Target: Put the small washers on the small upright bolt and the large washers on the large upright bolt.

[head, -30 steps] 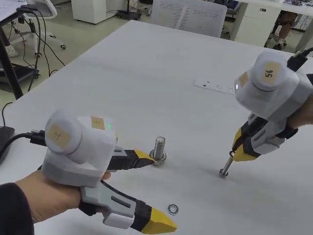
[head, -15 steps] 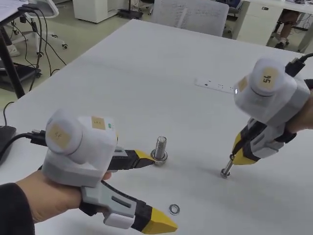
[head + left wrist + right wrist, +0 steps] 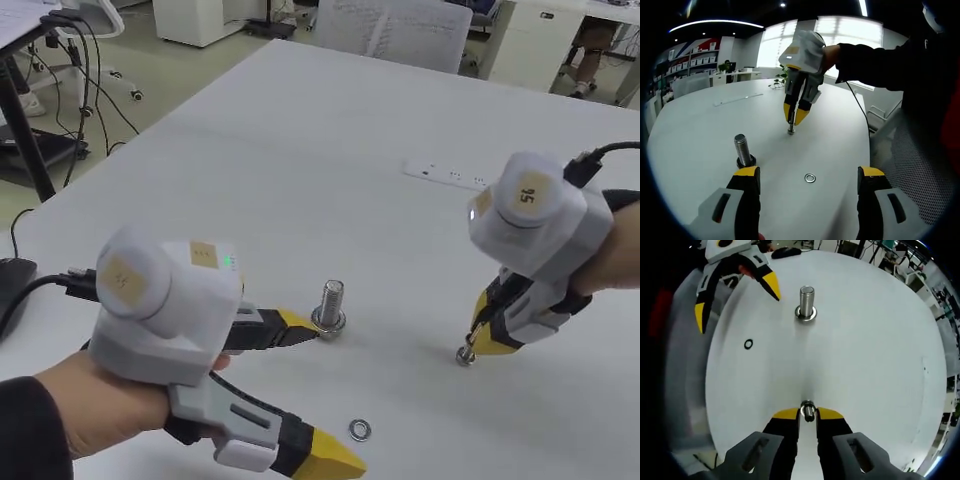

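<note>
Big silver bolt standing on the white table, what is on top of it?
Nothing sits on the top end of the large threaded steel bolt. A flat metal ring circles its foot; how many washers are stacked there is hidden.

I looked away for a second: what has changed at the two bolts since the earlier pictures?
The right tool has slid down along the small bolt, its tips now near the table. Nothing visibly taken or let go. The left tool, open beside the large bolt, and the loose washer stayed put.
</note>
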`<state>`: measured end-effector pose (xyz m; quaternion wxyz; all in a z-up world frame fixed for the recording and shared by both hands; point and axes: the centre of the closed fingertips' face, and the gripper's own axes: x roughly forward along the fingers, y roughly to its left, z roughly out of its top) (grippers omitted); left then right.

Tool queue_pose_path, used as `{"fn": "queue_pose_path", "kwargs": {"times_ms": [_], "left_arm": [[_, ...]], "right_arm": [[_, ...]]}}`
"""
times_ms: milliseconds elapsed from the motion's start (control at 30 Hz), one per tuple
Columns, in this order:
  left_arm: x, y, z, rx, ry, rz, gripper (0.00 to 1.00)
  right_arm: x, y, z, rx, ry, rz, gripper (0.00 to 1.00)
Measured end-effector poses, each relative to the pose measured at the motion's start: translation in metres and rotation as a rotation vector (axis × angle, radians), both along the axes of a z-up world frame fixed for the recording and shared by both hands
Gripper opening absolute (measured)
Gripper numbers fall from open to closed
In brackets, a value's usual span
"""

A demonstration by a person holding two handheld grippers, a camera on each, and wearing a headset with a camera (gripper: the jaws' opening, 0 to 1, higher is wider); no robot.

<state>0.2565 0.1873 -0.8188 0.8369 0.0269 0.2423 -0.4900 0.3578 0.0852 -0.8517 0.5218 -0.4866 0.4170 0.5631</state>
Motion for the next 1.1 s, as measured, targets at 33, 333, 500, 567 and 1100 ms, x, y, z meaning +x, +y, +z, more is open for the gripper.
{"fn": "queue_pose_path", "kwargs": {"times_ms": [33, 333, 500, 567, 1100], "left_arm": [[0.0, 0.0, 0.0, -0.001, 0.001, 0.001, 0.79], [0.001, 0.001, -0.001, -0.002, 0.005, 0.005, 0.79], [0.002, 0.001, -0.002, -0.003, 0.007, 0.005, 0.79], [0.002, 0.002, -0.002, -0.003, 0.008, 0.006, 0.79], [0.002, 0.001, -0.003, 0.0, 0.008, 0.003, 0.79]], "right_arm": [[0.0, 0.0, -0.001, -0.002, 0.001, -0.002, 0.14], [-0.001, 0.002, -0.009, -0.009, 0.002, 0.002, 0.14], [-0.001, 0.003, -0.011, -0.005, 0.001, 0.002, 0.14], [-0.001, 0.003, -0.012, -0.005, 0.002, 0.002, 0.14], [0.001, -0.004, -0.006, 0.027, -0.008, -0.033, 0.21]]}}
